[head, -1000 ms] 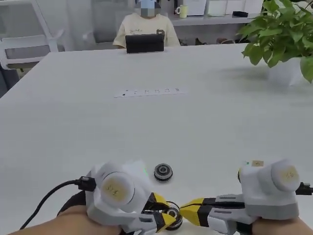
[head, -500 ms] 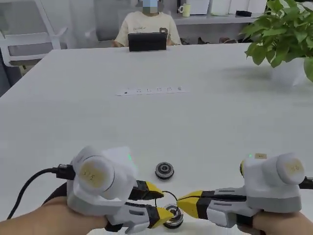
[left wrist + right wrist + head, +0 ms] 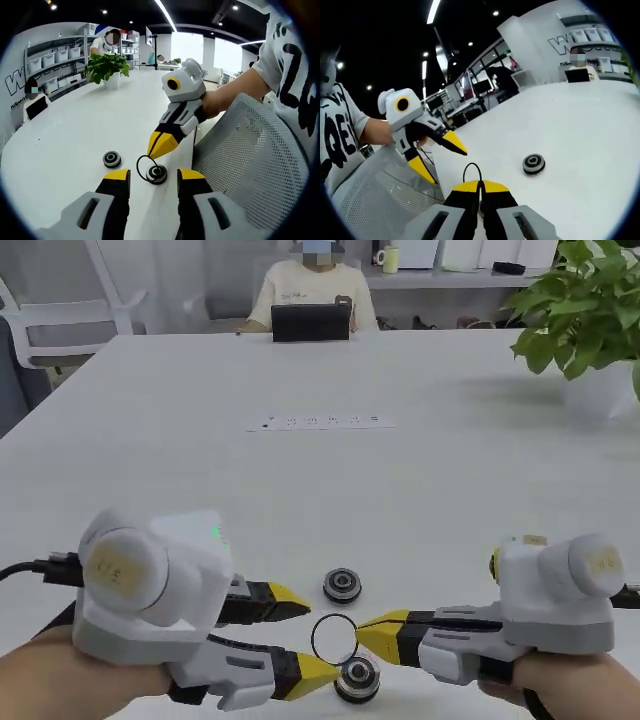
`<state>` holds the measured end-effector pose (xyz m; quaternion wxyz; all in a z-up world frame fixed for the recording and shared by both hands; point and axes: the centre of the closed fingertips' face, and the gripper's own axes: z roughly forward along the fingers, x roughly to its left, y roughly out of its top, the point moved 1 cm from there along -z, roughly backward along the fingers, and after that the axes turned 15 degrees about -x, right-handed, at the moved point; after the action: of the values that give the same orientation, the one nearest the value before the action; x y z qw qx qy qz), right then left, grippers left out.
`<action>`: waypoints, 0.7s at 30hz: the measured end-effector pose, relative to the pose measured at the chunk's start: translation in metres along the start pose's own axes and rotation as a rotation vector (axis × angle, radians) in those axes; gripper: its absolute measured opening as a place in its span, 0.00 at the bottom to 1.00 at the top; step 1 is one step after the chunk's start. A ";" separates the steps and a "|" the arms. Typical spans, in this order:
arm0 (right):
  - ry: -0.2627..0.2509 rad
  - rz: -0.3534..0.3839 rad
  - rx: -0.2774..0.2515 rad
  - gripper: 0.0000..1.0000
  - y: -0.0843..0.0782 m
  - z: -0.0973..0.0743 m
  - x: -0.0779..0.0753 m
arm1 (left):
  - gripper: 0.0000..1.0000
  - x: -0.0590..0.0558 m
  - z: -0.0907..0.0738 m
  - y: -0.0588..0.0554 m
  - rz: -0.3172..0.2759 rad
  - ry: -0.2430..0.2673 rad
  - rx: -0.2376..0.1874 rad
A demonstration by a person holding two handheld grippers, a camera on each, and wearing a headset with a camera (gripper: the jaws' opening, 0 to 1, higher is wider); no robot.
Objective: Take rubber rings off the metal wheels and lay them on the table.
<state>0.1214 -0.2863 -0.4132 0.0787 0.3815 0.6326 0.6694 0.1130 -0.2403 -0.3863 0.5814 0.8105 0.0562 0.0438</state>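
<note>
The right tool (image 3: 366, 630) is clamped shut on a thin black rubber ring (image 3: 334, 617), which sticks out from its tips toward the left tool (image 3: 312, 635). The left tool's jaws stand apart, holding nothing. One metal wheel (image 3: 357, 678) lies on the bench (image 3: 420, 490) at 5 o'clock from the ring, and a second wheel (image 3: 342, 586) lies at 12 o'clock.

Open-plan office here: a long white surface (image 3: 450, 490), a person (image 3: 310, 285) seated behind a laptop (image 3: 311, 323) at the far end, a potted plant (image 3: 575, 300), a mesh chair (image 3: 250, 150), shelves of white bins (image 3: 52, 62), and ceiling spotlights (image 3: 104, 11) overhead.
</note>
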 end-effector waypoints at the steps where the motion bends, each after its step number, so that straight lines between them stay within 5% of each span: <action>1: 0.002 -0.001 0.001 0.00 0.000 0.001 0.000 | 0.35 0.001 -0.001 0.000 -0.002 0.003 0.001; 21: 0.030 -0.031 0.079 0.00 -0.005 0.026 -0.011 | 0.55 0.007 -0.025 -0.015 -0.047 0.053 0.027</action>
<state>0.1431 -0.2714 -0.4250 0.0645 0.3642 0.6655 0.6483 0.1158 -0.2116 -0.3925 0.5695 0.8153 0.0913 0.0506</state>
